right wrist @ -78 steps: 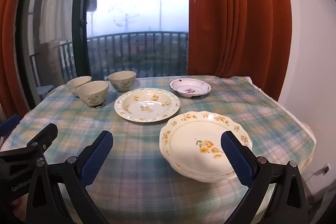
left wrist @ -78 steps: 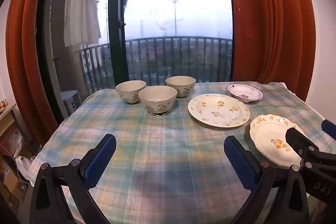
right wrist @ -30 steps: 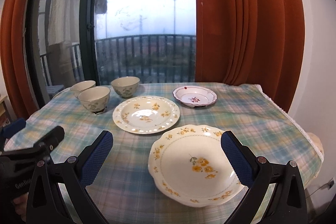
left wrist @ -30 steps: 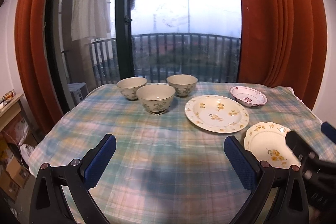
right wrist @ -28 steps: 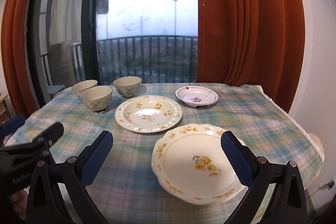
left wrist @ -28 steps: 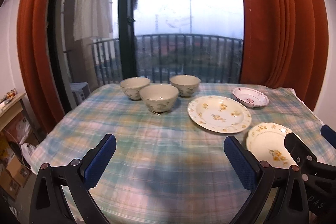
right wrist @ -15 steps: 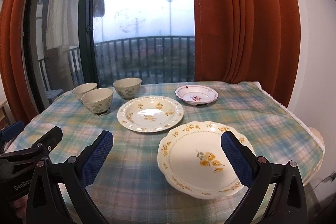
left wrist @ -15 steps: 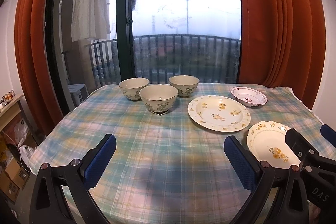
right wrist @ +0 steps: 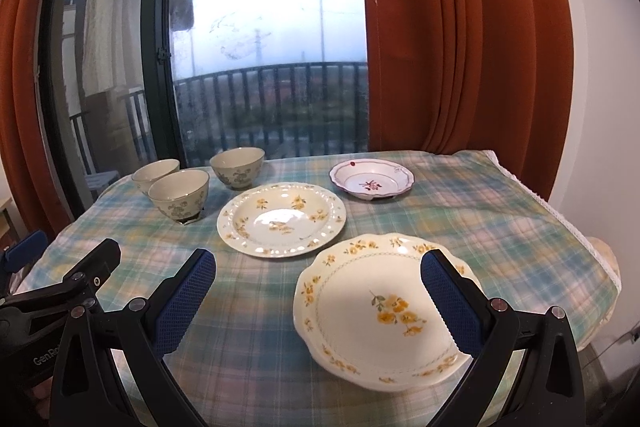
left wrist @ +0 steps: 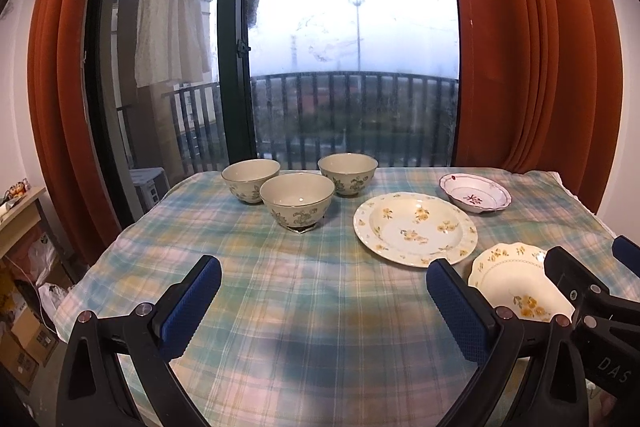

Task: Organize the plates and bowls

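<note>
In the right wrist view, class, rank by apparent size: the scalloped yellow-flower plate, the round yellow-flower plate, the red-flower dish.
1. Scalloped yellow-flower plate, though it lies nearest, so unsure
2. Round yellow-flower plate
3. Red-flower dish, farthest

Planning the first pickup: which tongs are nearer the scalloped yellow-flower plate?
Right. The right tongs hover open right over the scalloped plate; the left tongs hover open off to its left.

Three bowls (left wrist: 297, 197) cluster at the tabletop's (left wrist: 304, 311) far left. Right of them lie three plates (right wrist: 281, 219), one behind another.
</note>
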